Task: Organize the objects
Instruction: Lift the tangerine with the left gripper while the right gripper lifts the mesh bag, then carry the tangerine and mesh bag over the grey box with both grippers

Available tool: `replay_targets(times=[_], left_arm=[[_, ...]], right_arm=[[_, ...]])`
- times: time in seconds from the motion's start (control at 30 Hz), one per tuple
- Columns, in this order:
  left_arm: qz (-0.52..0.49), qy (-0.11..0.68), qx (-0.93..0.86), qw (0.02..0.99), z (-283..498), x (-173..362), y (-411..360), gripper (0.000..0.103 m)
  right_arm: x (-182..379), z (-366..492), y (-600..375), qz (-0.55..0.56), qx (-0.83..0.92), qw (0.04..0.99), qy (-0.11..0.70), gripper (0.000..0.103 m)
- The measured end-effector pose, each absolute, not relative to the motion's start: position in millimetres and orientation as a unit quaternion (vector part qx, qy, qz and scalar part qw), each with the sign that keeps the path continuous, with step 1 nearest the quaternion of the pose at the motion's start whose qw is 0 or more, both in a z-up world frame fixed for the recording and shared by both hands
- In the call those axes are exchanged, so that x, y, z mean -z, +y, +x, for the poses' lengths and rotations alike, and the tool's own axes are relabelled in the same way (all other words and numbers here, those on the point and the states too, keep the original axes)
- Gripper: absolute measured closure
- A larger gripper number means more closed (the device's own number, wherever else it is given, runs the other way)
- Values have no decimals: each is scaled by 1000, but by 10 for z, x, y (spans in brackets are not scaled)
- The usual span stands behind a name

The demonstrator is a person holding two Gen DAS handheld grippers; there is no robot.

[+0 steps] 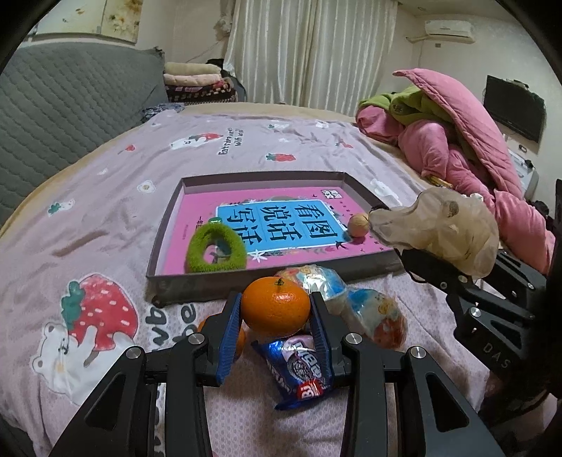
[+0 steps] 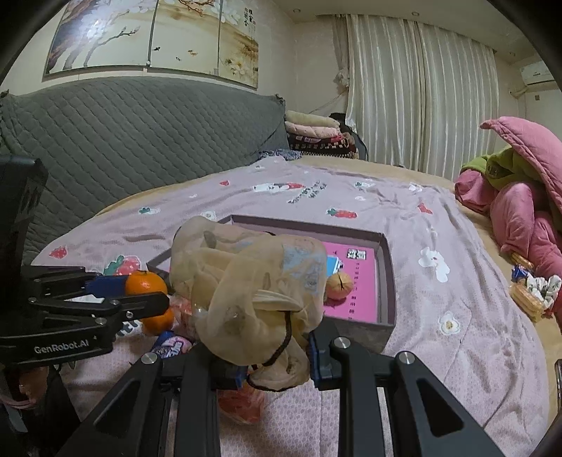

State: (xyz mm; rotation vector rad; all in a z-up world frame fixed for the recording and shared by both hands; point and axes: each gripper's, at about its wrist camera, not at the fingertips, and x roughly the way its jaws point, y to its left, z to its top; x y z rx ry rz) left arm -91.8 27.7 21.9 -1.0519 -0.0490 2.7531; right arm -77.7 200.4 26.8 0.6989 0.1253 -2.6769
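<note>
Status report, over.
Left gripper shut on orange. Right gripper shut on mesh bag. Tray ahead, snacks underneath.

Bedroom interior. A bed [image 1: 246, 147] covered by a lilac sheet printed with strawberries and bears fills the foreground. A grey quilted headboard [image 2: 140, 133] stands behind it, below a painted panel of blossoming branches [image 2: 151, 35] on the cream wall. White pleated curtains [image 2: 418, 91] hang closed beside a stack of folded blankets [image 2: 316, 135]. A wall-mounted air conditioner [image 1: 446, 30], a dark television [image 1: 514, 107] and a heap of pink and green quilts [image 1: 456, 140] occupy the right side.
</note>
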Motion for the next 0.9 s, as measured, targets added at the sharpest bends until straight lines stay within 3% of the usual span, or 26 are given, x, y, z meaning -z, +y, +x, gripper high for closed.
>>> replay_targets(times=[0.9], left_arm=[[-350,-31,-931,95,-1419,-194,228,64]], right_arm=[[-296,-1245,2197,257,955,149,12,76]])
